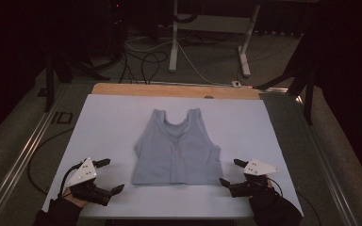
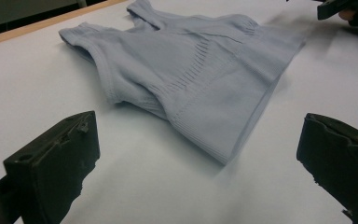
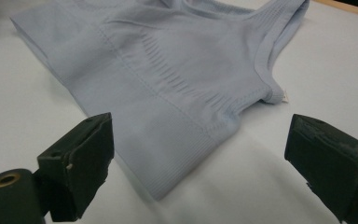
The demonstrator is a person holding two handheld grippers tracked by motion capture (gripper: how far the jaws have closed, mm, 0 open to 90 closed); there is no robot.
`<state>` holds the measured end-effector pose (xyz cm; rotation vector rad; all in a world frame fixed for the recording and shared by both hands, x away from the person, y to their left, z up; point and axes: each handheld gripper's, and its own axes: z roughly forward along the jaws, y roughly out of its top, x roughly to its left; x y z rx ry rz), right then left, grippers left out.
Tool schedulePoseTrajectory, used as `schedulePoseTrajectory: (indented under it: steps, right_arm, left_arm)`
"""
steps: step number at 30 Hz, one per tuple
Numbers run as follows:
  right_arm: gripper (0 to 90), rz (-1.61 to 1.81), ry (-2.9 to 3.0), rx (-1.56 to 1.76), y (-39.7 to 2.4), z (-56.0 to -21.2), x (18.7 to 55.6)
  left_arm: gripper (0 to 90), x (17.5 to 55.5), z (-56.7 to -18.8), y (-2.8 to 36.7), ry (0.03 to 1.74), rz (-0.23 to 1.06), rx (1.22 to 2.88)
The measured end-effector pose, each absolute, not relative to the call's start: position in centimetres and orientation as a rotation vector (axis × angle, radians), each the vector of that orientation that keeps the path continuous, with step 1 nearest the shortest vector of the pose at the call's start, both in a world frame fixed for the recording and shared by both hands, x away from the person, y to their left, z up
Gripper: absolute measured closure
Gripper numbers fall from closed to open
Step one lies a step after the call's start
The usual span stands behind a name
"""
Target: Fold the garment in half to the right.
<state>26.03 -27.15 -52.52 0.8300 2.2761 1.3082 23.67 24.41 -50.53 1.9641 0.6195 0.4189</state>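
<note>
Lying flat mid-table with hem toward the person, the pale tank top (image 1: pixel 176 148) sits between the left gripper (image 1: pixel 109 175) and right gripper (image 1: pixel 229 172), both spread empty, the right seemingly nearer its corner.

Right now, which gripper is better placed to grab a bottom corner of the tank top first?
Right, narrowly. The right gripper sits nearly at the tank top hem corner, jaws open; the left gripper stands farther off.
</note>
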Motion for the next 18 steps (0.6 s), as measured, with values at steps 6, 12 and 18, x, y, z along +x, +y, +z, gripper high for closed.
schedulePoseTrajectory:
  steps: [6, 12, 18]
  right_arm:
    - [8.2, 1.283, 2.292, 0.807, -26.95, -52.61, 26.02]
    - [8.2, 1.280, 2.276, 0.822, -26.84, -52.60, 26.08]
    - [8.2, 1.281, 2.285, 0.793, -26.67, -52.61, 25.98]
  left_arm:
    - [0.4, 23.56, -50.48, 24.44, 0.611, 0.417, 1.964]
    - [0.5, 23.53, -50.49, 24.44, 0.606, 0.419, 1.965]
    - [0.5, 23.47, -50.44, 24.35, 0.605, 0.421, 1.963]
